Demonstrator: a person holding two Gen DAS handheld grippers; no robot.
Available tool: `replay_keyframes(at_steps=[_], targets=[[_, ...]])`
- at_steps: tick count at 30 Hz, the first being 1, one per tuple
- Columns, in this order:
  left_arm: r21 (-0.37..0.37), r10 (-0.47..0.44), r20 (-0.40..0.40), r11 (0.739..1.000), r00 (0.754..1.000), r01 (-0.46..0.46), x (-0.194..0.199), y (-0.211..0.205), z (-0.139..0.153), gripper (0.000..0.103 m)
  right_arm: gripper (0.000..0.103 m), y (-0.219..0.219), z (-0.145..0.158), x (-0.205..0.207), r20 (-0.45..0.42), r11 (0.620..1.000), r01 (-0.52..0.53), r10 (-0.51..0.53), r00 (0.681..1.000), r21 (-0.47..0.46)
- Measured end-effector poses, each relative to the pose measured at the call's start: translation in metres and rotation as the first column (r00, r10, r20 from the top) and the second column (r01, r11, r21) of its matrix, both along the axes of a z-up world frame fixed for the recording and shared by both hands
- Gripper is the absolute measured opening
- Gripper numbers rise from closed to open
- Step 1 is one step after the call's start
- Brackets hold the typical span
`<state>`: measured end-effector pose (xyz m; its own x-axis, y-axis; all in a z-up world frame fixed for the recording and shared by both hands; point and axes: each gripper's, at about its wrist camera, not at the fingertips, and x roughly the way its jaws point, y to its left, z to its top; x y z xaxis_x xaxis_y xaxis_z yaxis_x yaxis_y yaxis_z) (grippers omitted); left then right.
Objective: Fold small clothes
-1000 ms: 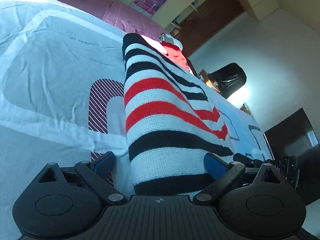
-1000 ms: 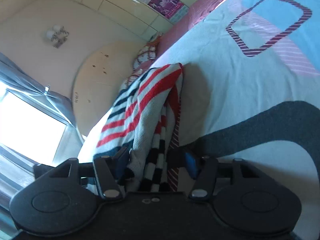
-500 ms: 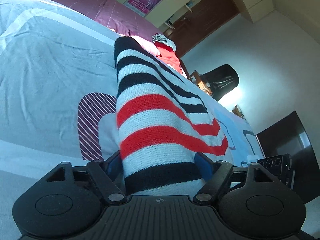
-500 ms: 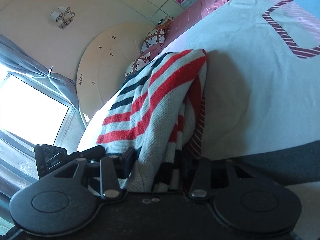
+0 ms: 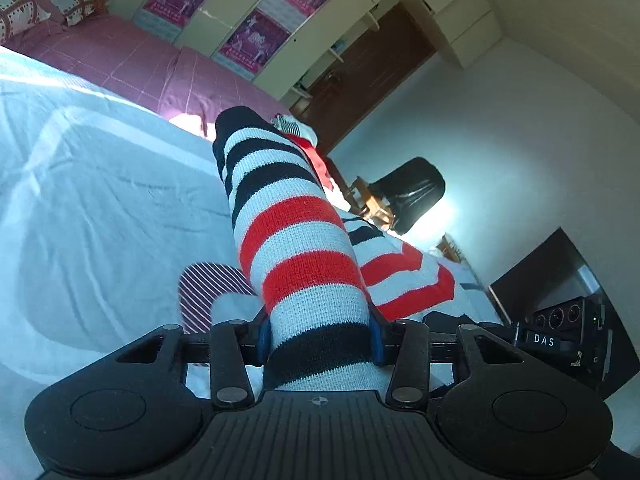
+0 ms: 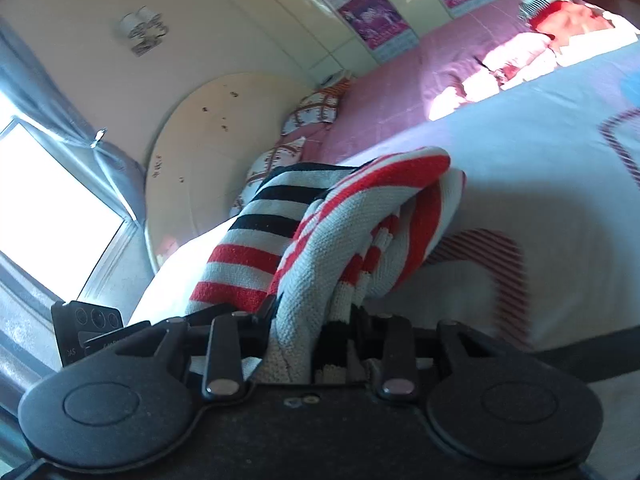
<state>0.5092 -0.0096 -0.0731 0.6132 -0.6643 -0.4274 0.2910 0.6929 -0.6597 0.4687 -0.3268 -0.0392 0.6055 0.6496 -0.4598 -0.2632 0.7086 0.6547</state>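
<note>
One bed is seen, spread with a pale blue-white cover [image 5: 100, 208] printed with maroon-striped shapes; a pink sheet [image 5: 132, 68] is laid along its far side. One rounded cream headboard [image 6: 200, 152] is shown in the right wrist view, with two patterned pillows [image 6: 316, 110] beside it. One black chair [image 5: 416, 192] is placed by the far wall.

One knitted garment, the striped sweater [image 5: 304, 264], in white, black and red bands, is draped across the cover and is raised at its near edge. A second pile of red and striped clothes [image 6: 560, 14] is left at the far end of the bed, well apart.

Two grippers are counted. The sweater's hem is pinched by the left gripper [image 5: 318, 338], its jaws closing on the knit. Bunched folds of the same sweater are clamped by the right gripper [image 6: 316, 320], whose jaws are likewise closing.
</note>
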Motion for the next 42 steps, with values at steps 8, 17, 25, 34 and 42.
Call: replay_keyframes(at_steps=[8,17,25,34,42], targets=[[0.024,0.138,-0.015,0.990,0.990,-0.138,-0.055,0.168,0.016,0.045,0.034,0.148,0.007,0.009,0.009,0.987,-0.160,0.160,0.987,0.013],[0.115,0.264,-0.147,0.962,0.953,-0.249,-0.109,0.282,-0.049,0.048,0.040,0.281,-0.064,0.011,-0.214,0.970,-0.241,0.239,0.947,0.015],[0.149,0.307,-0.076,0.944,0.949,-0.294,-0.114,0.281,-0.040,0.057,0.047,0.252,-0.039,-0.007,-0.177,0.984,-0.171,0.159,0.971,-0.057],[0.251,0.201,0.098,0.943,0.975,-0.220,-0.077,0.263,0.017,0.058,0.026,0.291,0.023,0.004,0.097,0.939,-0.068,0.107,0.990,-0.338],[0.438,0.153,0.000,0.888,0.988,-0.138,-0.046,0.229,0.002,0.057,0.024,0.331,-0.020,0.025,0.008,0.844,-0.098,0.120,0.993,-0.527]])
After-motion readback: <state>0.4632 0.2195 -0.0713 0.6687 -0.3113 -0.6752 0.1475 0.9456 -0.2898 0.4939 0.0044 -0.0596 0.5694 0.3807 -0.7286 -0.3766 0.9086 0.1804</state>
